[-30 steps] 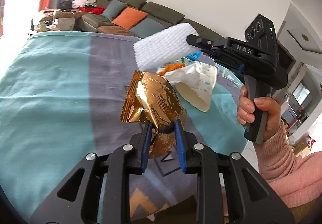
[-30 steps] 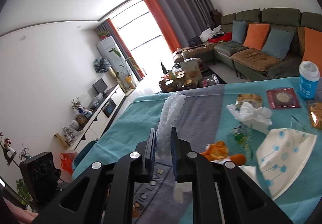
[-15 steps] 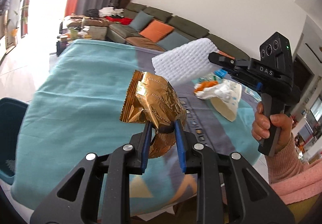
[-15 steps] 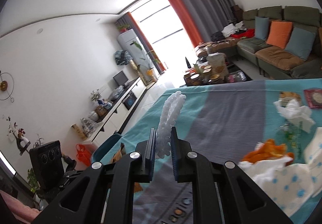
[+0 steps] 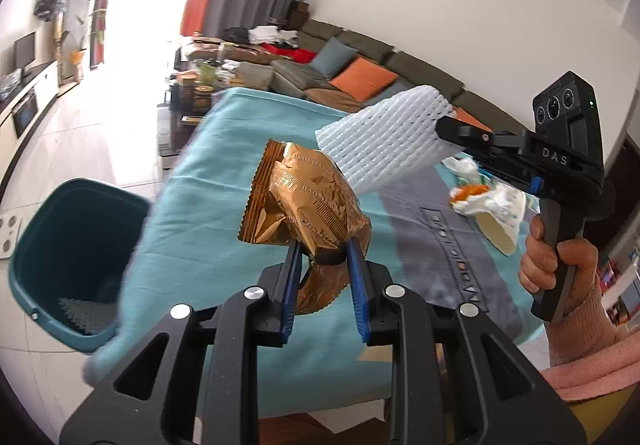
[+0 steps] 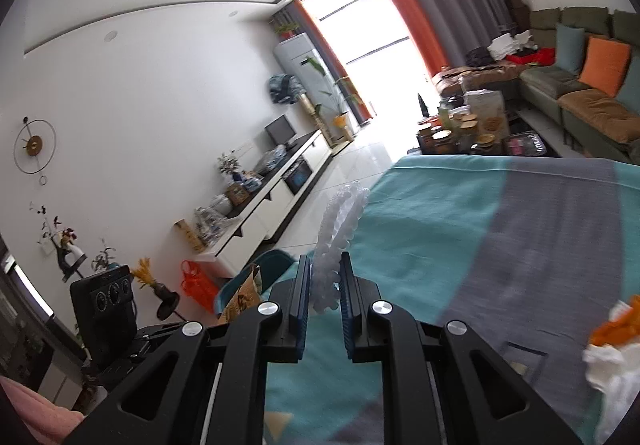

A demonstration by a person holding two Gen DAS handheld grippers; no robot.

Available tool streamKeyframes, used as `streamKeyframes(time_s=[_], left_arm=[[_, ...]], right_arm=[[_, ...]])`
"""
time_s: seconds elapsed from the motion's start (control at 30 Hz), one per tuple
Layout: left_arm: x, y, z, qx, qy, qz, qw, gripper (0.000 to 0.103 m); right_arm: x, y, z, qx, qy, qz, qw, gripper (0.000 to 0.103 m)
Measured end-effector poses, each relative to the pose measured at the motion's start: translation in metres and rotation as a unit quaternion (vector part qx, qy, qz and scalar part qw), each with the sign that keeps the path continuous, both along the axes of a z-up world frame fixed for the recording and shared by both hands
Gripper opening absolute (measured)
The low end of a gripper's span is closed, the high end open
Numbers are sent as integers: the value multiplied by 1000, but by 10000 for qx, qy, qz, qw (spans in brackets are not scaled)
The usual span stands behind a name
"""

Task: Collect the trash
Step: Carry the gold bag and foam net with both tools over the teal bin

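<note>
My left gripper [image 5: 322,251] is shut on a crumpled gold foil snack wrapper [image 5: 300,205], held in the air over the table's left end. My right gripper [image 6: 325,269] is shut on a white foam net sleeve [image 6: 338,233]; the sleeve also shows in the left wrist view [image 5: 384,145], just right of and above the wrapper. A teal trash bin [image 5: 72,257] stands on the floor off the table's left end, below and left of the wrapper, with a white foam piece inside. Its rim shows in the right wrist view [image 6: 256,269].
The table has a teal and grey cloth [image 5: 224,205]. More trash lies on its right part: a crushed paper cup with orange peel and tissue [image 5: 488,201]. A sofa [image 5: 352,69] and a cluttered low table [image 6: 472,125] stand beyond.
Both grippers have swung left with their loads, toward the table's left end. The teal bin has come into view on the floor; the trash pile has slid right.
</note>
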State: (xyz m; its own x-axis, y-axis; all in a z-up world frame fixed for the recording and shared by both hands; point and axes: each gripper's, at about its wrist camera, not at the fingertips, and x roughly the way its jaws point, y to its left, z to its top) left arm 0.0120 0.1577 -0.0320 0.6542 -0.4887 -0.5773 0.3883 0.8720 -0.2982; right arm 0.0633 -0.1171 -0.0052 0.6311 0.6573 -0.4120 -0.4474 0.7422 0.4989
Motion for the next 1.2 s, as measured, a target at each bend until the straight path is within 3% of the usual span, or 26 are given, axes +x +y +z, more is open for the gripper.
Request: streamKeyframes(time_s=[0.7,1.2], left_arm=[[7,130,-4,89,147,1339,9908,24],[17,178,-33,196,558,1908,9798,24]], right_arm=[[58,117,-3,-110,244,937,9952,13],[80,178,-21,-470,504,1175,9907,13]])
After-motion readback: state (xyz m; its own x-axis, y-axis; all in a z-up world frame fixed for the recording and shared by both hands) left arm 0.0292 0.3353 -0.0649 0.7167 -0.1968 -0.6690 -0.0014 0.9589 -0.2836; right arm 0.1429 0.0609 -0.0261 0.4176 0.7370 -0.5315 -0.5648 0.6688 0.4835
